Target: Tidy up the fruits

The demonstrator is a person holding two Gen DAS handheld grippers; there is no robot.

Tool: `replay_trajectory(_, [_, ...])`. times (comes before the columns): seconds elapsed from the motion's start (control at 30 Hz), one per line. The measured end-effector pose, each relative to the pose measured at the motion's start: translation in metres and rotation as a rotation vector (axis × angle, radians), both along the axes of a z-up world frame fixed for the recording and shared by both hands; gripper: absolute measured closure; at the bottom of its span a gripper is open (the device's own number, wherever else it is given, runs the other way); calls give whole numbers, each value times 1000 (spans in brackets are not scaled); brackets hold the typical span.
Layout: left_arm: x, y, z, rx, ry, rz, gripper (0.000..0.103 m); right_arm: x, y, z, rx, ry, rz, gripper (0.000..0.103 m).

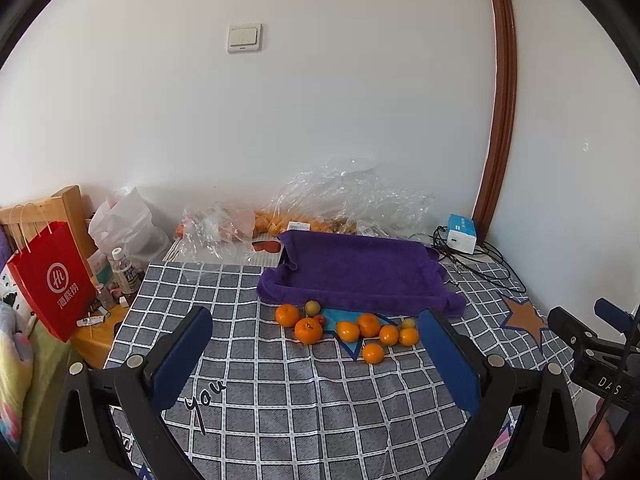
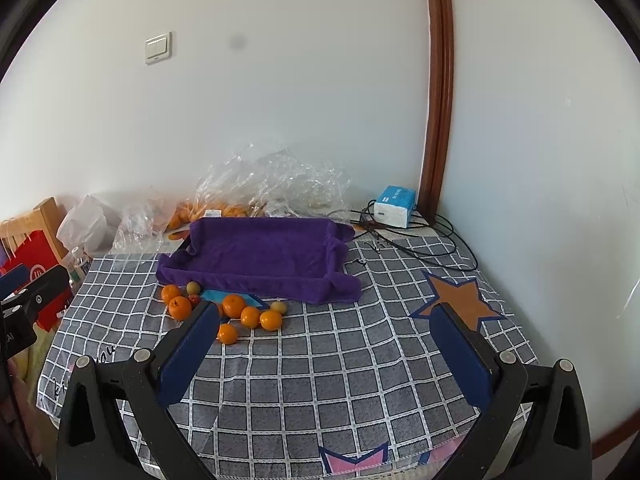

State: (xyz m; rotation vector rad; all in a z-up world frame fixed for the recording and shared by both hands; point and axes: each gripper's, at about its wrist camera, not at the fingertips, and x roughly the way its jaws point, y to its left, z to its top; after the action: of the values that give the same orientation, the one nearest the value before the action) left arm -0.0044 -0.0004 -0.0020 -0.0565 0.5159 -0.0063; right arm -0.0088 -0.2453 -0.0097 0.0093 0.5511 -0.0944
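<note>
Checkered tablecloth | oranges beside purple tray | both tools released, empty

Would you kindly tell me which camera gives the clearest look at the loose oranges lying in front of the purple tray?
The left wrist view: the loose oranges lie unobstructed, centred between its fingers. In the right wrist view that gripper's own finger covers part of the cluster.

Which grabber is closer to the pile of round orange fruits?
Left. The left gripper points straight at the round orange fruits just ahead; the right gripper hangs off to their right, over bare checked tablecloth.
</note>
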Motion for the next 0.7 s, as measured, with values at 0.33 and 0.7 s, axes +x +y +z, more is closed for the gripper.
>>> replay_trajectory(0.33, [1,-2,6,15,0,-3,0,-2,1,2,8,-8,5,0])
replay_trajectory(0.7, [0,-3,9,16,3,-6,0,-5,-3,1,12,-4,7,0])
